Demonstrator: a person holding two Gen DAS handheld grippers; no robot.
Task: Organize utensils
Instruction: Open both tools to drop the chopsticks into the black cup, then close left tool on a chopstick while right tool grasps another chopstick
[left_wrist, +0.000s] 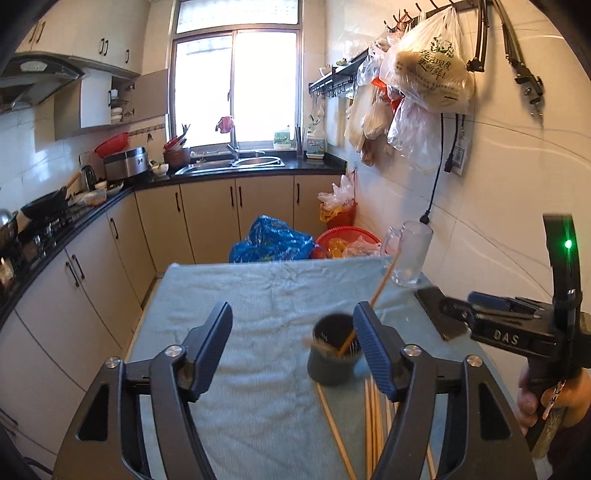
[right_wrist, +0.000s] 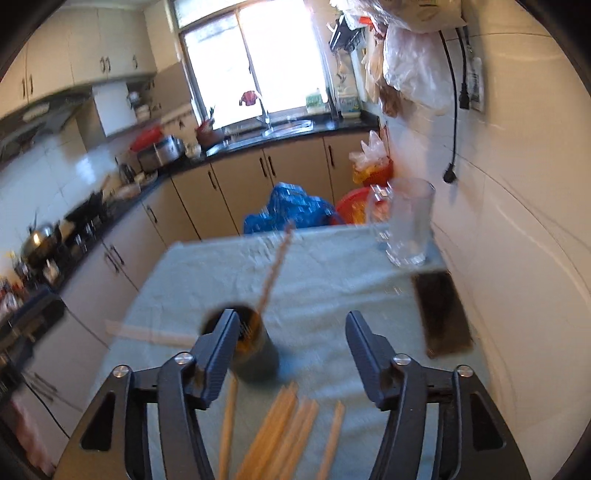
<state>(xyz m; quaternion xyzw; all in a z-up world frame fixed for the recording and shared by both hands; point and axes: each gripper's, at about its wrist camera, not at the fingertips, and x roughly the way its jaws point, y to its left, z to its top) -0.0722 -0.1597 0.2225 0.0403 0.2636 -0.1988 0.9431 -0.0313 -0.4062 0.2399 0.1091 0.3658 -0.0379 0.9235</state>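
Note:
A dark holder cup (left_wrist: 334, 354) stands on the pale blue cloth (left_wrist: 258, 295) with one wooden chopstick (left_wrist: 384, 278) leaning out of it. Several loose chopsticks (left_wrist: 371, 424) lie on the cloth just in front of the cup. My left gripper (left_wrist: 293, 325) is open with nothing between its fingers; the cup sits beside its right finger. In the right wrist view, my right gripper (right_wrist: 291, 330) is open and empty, the cup (right_wrist: 255, 354) partly behind its left finger, the loose chopsticks (right_wrist: 280, 428) below. The right gripper's body (left_wrist: 517, 325) shows at the left view's right edge.
A glass mug (left_wrist: 408, 254) stands at the table's far right corner, with a dark flat slab (right_wrist: 441, 310) on the cloth before it. Beyond the table are a blue bag (left_wrist: 269, 240), red baskets (left_wrist: 347, 240), and kitchen cabinets. A tiled wall runs along the right.

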